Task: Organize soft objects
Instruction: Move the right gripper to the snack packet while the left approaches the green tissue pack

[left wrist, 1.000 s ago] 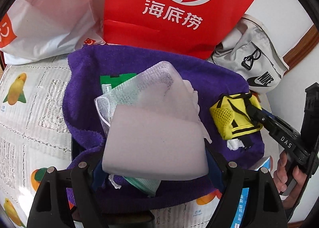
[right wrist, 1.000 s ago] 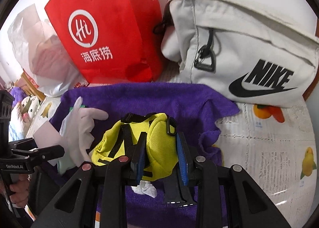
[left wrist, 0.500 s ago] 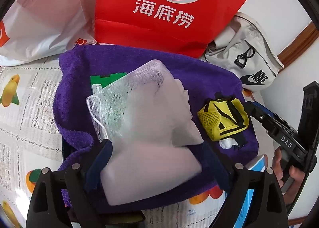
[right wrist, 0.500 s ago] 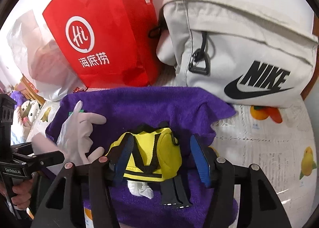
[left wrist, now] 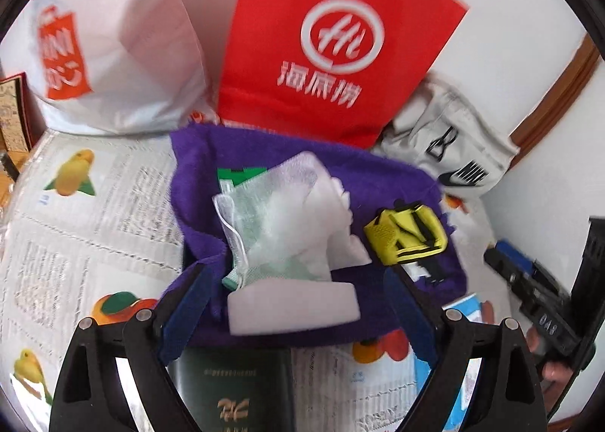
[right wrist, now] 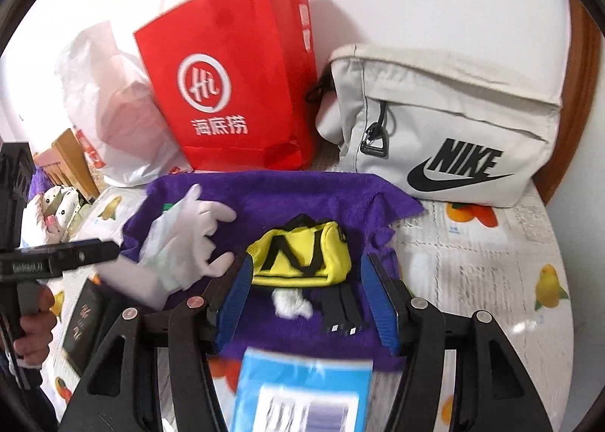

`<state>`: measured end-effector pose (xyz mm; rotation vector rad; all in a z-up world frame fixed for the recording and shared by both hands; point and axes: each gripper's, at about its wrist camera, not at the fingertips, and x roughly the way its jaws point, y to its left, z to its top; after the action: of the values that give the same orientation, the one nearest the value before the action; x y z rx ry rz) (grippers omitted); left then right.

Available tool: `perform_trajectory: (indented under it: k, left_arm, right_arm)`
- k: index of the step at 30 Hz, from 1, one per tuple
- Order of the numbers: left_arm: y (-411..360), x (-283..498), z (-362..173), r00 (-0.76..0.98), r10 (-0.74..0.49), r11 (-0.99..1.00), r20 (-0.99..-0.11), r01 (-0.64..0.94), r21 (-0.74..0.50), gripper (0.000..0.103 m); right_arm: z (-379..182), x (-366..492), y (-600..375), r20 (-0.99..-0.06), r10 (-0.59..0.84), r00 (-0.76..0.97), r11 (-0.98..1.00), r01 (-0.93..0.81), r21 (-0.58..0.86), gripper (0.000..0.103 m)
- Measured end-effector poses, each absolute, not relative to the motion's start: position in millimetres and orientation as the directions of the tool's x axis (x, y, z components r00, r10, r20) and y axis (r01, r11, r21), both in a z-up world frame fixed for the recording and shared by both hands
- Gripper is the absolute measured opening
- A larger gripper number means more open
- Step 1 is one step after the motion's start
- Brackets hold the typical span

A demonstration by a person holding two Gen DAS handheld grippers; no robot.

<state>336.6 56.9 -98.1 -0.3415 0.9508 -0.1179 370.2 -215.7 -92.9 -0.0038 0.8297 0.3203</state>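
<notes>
- Soft things lie gathered on the crumpled purple terry towel (left wrist: 272,159): a white foam sponge block (left wrist: 293,307) at its near edge, a white mesh pouch (left wrist: 264,216) and a white glove (right wrist: 185,239) just behind the block, and a small yellow mesh bag with black straps (right wrist: 298,258) toward the towel's right side.
- Left gripper (left wrist: 298,303) now stands spread wide with the sponge block lying loose between its blue pads, touched by neither; a second ago those pads clamped the block.
- Right gripper (right wrist: 306,292) is likewise parted, its pads clear of the yellow bag on both sides, where earlier they pinched it.
- Both views have pulled back from the towel, so a dark green booklet (left wrist: 230,390) and a blue packet (right wrist: 302,390) show at its near edge.
- Behind the towel stand a red paper bag (right wrist: 234,91), a white plastic bag (left wrist: 113,53) and a pale grey Nike pouch (right wrist: 446,129).
</notes>
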Motion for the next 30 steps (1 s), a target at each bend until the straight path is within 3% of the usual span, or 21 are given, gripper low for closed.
perform_trajectory:
  k: [9,18,30]
  left_arm:
    - [60,276,-81,0.608,-0.186,0.961,-0.772,-0.050,-0.271,0.091]
    - [65,218,-91,0.595,-0.190,0.954,-0.781,-0.074,-0.289,0.091]
    - [70,178,-103,0.603,-0.177,0.960,-0.778,-0.069,-0.273,0.091]
  right_arm:
    - [-88,283,-214,-0.731,0.328,0.599,0.938,-0.296,0.178,0.060]
    - [-112,196,-201,-0.756,0.349,0.554,0.921,-0.353,0.166,0.064]
    - [-162,162,-189,-0.784,0.363,0.504,0.930,-0.247,0.272,0.064]
